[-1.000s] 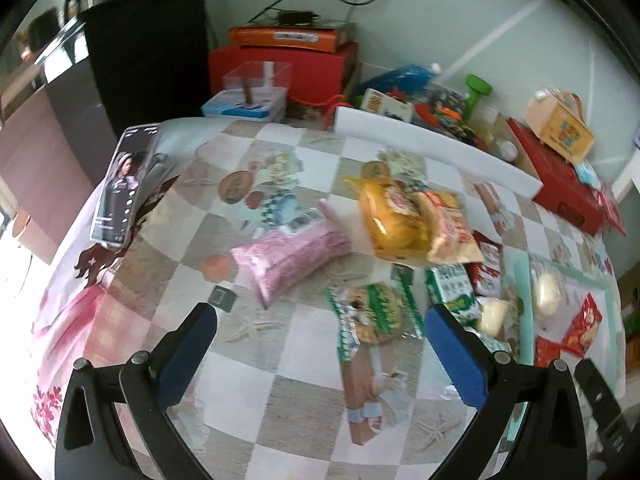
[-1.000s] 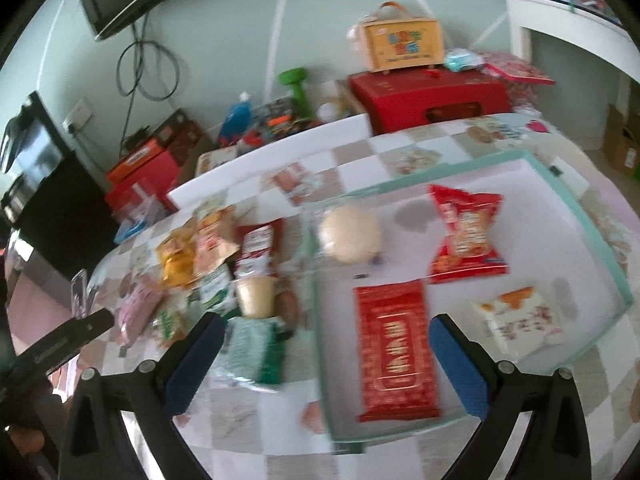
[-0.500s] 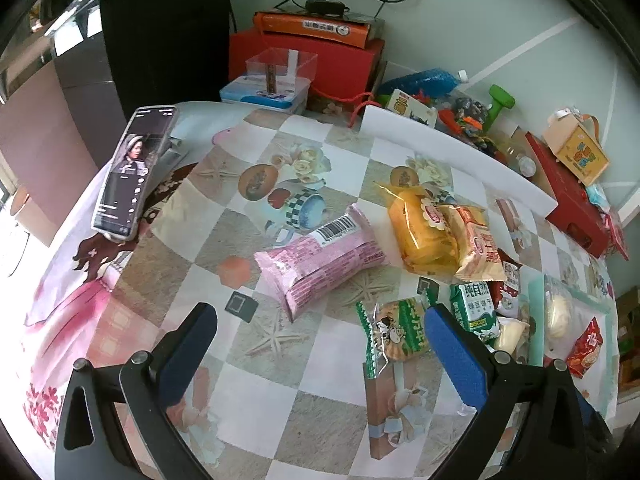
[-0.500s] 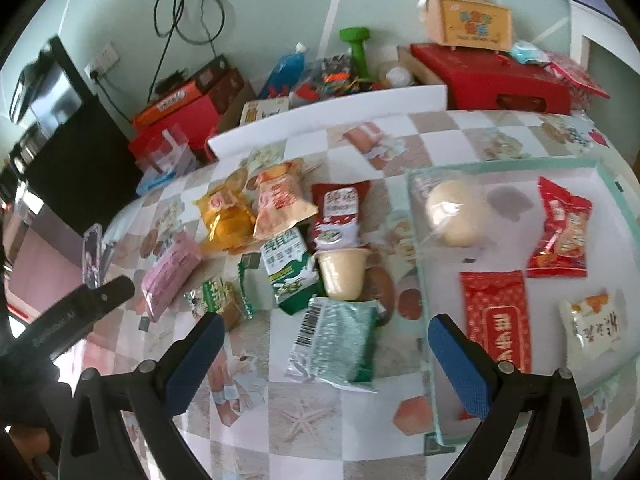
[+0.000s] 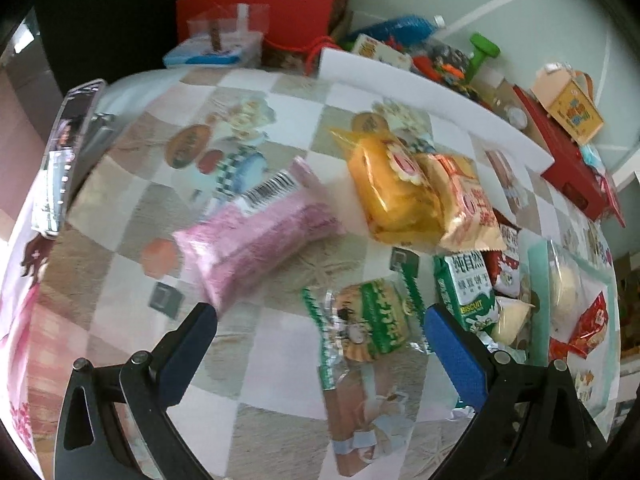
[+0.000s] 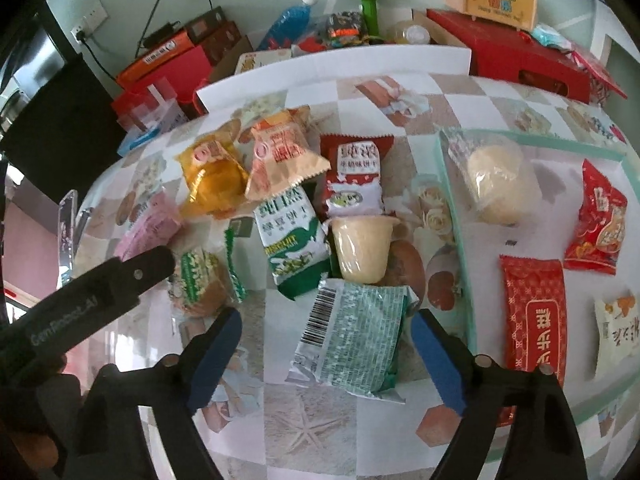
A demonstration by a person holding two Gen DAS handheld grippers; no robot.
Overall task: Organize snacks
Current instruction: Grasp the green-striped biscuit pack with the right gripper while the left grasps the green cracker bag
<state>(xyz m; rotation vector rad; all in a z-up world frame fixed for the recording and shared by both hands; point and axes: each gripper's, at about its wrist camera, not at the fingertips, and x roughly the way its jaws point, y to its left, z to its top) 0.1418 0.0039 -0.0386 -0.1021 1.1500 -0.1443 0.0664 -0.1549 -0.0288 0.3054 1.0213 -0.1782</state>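
Observation:
Several snack packs lie on the patterned tablecloth. My left gripper [image 5: 320, 356] is open above a green-and-clear biscuit pack [image 5: 364, 324], with a pink pack [image 5: 256, 236] just ahead to the left. My right gripper [image 6: 326, 354] is open with a green foil pack [image 6: 352, 340] between its fingers, not gripped. Beyond it lie a green-white biscuit pack [image 6: 292, 240], a pudding cup [image 6: 360, 250], a red-white pack [image 6: 354, 176], an orange pack [image 6: 282, 156] and a yellow pack [image 6: 212, 174]. A pale green tray [image 6: 460, 232] on the right holds several snacks.
A phone [image 5: 64, 156] lies at the table's left edge. Red boxes [image 6: 512, 56], a green dumbbell [image 6: 370, 4], a blue bottle [image 6: 290, 24] and a white board [image 6: 332, 68] crowd the far edge. The left gripper's arm [image 6: 92, 296] shows in the right wrist view.
Both grippers have moved down and closer to the table. The right gripper shifted left from the tray to the green foil pack. The left gripper closed in on the green-and-clear biscuit pack.

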